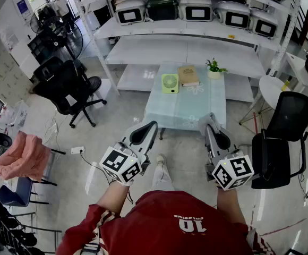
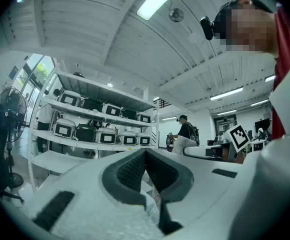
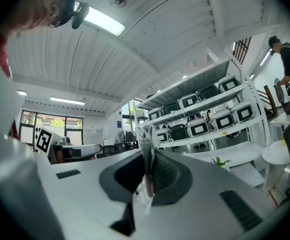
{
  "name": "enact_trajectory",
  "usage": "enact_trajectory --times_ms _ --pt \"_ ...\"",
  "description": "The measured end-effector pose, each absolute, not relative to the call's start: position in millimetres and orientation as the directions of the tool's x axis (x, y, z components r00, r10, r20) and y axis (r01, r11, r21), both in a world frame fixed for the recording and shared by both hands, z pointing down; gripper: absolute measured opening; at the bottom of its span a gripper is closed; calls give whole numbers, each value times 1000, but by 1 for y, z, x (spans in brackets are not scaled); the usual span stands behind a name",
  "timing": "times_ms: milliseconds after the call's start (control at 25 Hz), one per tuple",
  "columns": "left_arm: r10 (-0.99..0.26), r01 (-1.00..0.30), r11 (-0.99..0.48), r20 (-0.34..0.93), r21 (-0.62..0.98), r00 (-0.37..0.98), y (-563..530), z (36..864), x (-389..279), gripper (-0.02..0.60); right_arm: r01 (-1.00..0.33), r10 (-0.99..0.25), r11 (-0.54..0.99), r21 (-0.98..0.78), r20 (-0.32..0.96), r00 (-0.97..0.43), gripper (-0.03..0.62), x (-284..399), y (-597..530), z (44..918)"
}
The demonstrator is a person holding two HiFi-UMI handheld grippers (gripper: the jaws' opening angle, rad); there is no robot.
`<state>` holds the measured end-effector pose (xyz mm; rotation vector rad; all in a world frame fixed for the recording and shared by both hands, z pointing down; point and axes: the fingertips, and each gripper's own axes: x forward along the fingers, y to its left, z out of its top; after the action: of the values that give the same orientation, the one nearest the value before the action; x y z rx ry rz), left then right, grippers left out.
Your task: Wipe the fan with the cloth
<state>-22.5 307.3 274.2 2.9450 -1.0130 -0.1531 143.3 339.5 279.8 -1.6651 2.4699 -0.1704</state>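
Head view, green fan on table, right gripper view, right claw pinching cloth, left claw closed, empty.

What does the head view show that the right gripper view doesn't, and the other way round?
Only the head view shows the green fan and a book on the table, and a pink cloth at far left. Only the right gripper view shows the thin whitish cloth pinched in the shut right tongs, under ceiling lights. Both show the shelves of boxy appliances and the small potted plant.
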Motion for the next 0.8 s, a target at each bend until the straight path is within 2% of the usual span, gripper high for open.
enact_trajectory --times_ms 800 --pt "-636 -631 -772 -97 76 766 299 280 -42 -2 -918 -927 375 -126 -44 -373 18 128 329 289"
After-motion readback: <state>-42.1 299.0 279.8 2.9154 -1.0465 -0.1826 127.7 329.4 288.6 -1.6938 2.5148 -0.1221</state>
